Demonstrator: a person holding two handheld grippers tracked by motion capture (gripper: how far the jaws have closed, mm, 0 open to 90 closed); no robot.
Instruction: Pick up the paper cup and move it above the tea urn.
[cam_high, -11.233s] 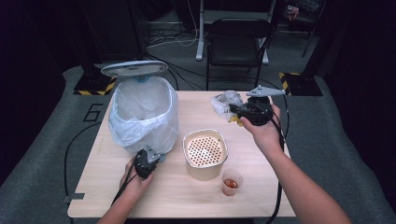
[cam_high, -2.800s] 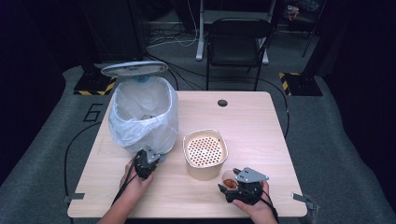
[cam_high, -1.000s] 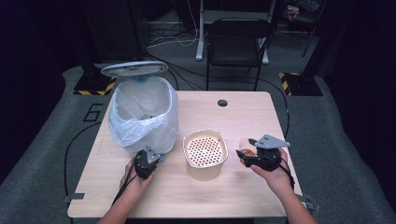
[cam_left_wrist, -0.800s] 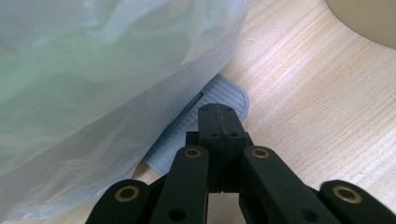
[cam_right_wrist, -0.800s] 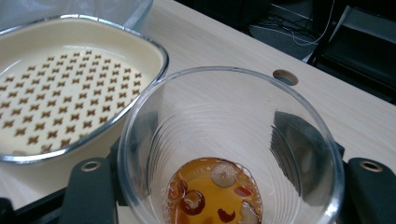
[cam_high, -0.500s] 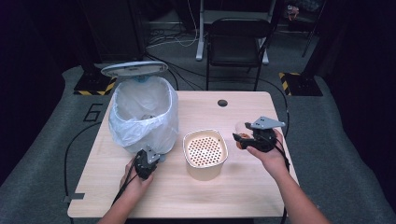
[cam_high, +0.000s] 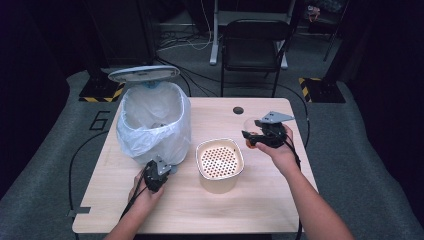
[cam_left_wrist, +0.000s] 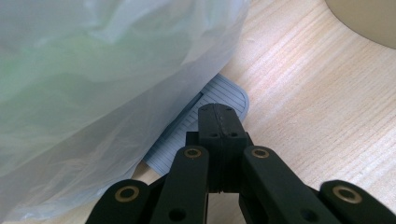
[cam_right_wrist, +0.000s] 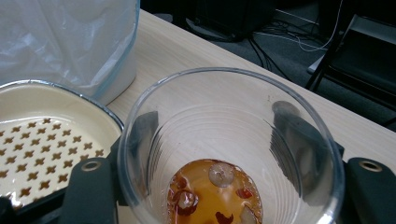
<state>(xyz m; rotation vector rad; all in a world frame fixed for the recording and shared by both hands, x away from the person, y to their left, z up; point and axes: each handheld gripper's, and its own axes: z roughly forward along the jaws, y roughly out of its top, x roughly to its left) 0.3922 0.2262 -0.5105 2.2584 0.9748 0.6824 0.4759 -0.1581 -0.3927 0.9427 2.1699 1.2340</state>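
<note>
High view: a clear plastic cup (cam_high: 248, 131) is gripped by the right gripper (cam_high: 254, 137) above the table (cam_high: 280, 190), to the right of the cream strainer bowl (cam_high: 219, 163) and a bit farther back. Cup is kept roughly upright, long axis near vertical as far as can be told; jaws are clamped on its sides. The left gripper (cam_high: 156, 172) is seen to the strainer bowl's left, at the foot of the lined bin (cam_high: 152, 120), lid up.

Left gripper view: jaws are seen closed tight, nothing between them. They are pressed on, or held just over, a grey ribbed pedal (cam_left_wrist: 201, 119) under the bag (cam_left_wrist: 93, 84); which one can't be told. The bowl's rim is cut off at top right.

Right gripper view: cup (cam_right_wrist: 231, 149) is looked into from above, its walls pinched by both jaws. Amber liquid w/ reddish and pale bits (cam_right_wrist: 215, 193) lies at the bottom. Strainer bowl (cam_right_wrist: 42, 135) lies left of the cup and lower.

Judged: contents are prob. meant for the strainer, so the cup must be carried toward the bowl and tipped mouth-first over the holes. Right hand is the one nearer.
</note>
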